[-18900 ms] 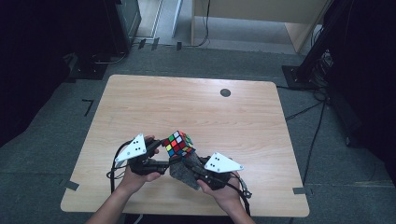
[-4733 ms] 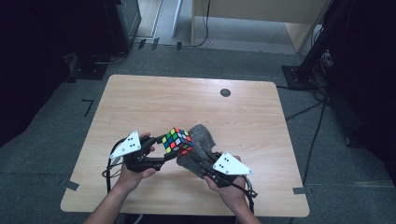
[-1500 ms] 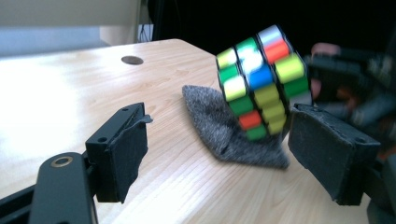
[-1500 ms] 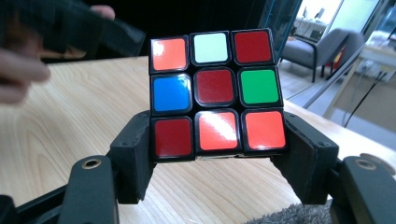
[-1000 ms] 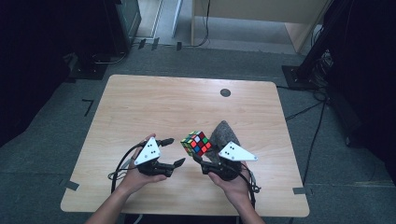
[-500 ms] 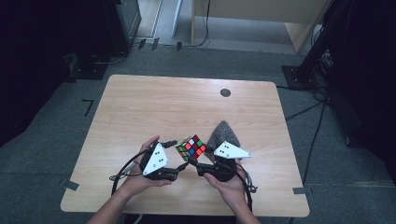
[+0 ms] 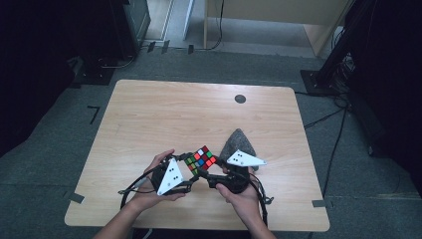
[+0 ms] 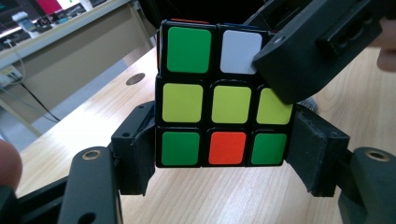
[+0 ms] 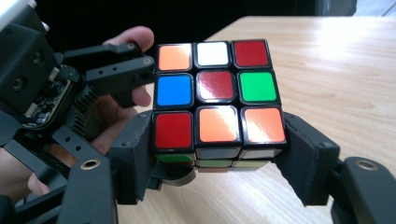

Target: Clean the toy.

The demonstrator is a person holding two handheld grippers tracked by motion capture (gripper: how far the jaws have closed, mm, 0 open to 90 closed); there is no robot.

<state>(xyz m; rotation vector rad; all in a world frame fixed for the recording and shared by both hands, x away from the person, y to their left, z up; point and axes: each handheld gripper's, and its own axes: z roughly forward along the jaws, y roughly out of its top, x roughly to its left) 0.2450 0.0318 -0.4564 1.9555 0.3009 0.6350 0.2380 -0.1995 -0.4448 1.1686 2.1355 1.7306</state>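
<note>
Multicoloured cube tilted corner-forward, clamped between both tongs.

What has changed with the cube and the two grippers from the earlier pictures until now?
The left gripper moved right to the cube; its fingers have just been closing and now clamp the bottom layer. Nineteen seconds ago the cube was nearer the table's middle; it shifted right and toward the person. The right gripper keeps its grip on the cube. The grey cloth stays beside the right hand.
</note>
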